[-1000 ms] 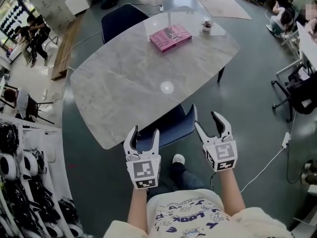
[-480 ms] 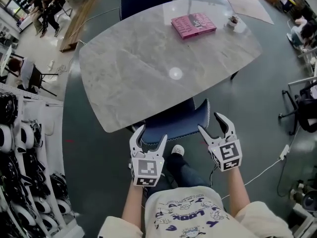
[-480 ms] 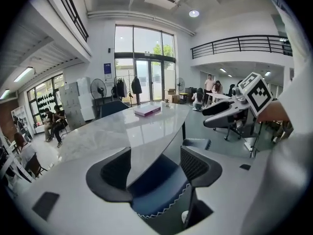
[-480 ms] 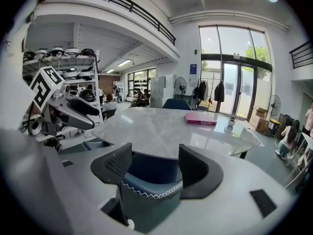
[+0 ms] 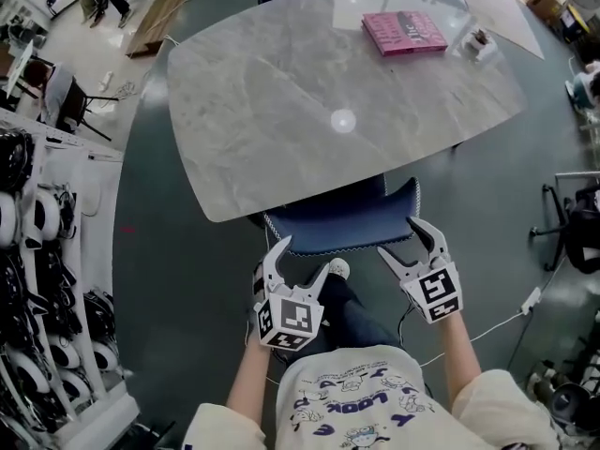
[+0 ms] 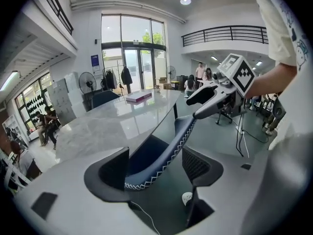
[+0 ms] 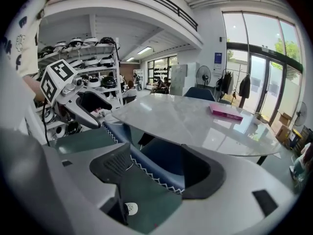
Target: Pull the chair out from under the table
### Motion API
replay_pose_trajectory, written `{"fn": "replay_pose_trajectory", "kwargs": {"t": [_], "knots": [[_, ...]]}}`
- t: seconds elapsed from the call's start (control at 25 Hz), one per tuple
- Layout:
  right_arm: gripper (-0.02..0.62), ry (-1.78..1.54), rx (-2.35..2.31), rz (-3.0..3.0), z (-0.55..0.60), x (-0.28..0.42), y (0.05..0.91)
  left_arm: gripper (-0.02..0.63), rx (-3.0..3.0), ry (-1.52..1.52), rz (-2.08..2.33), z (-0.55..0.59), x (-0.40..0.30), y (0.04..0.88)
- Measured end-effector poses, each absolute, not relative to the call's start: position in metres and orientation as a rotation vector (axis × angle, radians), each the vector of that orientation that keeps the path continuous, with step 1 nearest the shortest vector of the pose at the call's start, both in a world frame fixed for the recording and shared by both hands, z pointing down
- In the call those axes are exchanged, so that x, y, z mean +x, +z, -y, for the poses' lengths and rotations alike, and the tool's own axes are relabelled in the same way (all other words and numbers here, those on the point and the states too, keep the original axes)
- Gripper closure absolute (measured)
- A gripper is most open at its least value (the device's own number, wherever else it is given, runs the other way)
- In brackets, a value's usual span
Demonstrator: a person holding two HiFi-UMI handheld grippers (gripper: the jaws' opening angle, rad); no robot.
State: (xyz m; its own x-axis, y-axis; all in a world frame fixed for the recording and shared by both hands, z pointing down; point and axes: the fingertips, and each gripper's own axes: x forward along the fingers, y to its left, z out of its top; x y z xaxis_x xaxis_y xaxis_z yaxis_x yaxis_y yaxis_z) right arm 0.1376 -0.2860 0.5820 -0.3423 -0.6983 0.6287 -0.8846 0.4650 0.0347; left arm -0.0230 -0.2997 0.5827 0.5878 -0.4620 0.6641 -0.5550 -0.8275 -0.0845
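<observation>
The dark blue chair with white stitching (image 5: pixel 342 221) is still under the grey marble table (image 5: pixel 281 111). The left tool (image 5: pixel 300 261) and right tool (image 5: pixel 406 240) have lowered to its backrest, jaws opening astride the edge, not yet gripping; clamping seems next.

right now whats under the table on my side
A blue chair is pushed in under the table. Only its backrest shows past the near edge. From above, most of the seat and the chair's legs are covered by the tabletop.
</observation>
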Motion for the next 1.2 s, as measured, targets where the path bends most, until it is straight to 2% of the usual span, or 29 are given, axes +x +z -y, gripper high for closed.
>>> {"fn": "replay_pose_trajectory", "kwargs": {"t": [0.56,0.6,0.64,0.68,0.76,1.2], "knots": [[0.247,0.291,1.006,2.027,0.28,0.11,0.624,0.275,2.743,1.425,0.605,0.295,-0.016,0.628],[0.249,0.28,0.999,2.014,0.28,0.11,0.627,0.313,2.744,1.441,0.611,0.295,-0.016,0.63],[0.251,0.264,0.997,2.0,0.279,0.11,0.629,0.392,2.746,1.448,0.633,0.296,-0.016,0.631],[0.267,0.242,1.004,1.985,0.28,0.111,0.63,0.43,2.75,1.449,0.659,0.298,-0.017,0.631],[0.346,0.194,1.025,1.963,0.282,0.114,0.629,0.44,2.756,1.45,0.678,0.298,-0.018,0.631],[0.431,0.11,0.885,1.962,0.279,0.112,0.628,0.476,2.744,1.601,0.528,0.294,-0.019,0.632]]}}
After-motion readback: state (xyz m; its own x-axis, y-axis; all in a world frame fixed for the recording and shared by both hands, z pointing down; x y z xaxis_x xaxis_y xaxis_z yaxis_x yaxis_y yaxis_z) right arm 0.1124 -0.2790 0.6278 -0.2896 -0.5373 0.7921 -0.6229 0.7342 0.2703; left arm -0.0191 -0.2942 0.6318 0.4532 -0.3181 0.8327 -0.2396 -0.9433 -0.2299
